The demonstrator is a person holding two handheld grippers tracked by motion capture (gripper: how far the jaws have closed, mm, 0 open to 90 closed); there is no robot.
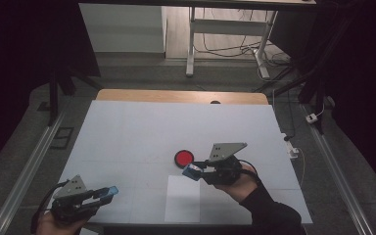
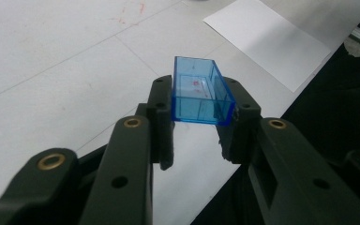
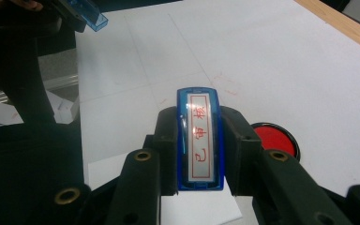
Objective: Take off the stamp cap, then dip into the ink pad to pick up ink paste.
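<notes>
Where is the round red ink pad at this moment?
In the high view, the round red ink pad lies on the white table, right of centre, just left of the right gripper and beyond the white paper sheet.

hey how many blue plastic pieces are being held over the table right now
2. A hollow blue cap is clamped in the left gripper near the table's front left; the blue stamp body sits in the right gripper, beside the red ink pad.

One stamp (image 3: 200, 140), one cap (image 2: 199, 91), one ink pad (image 1: 184, 157).
</notes>
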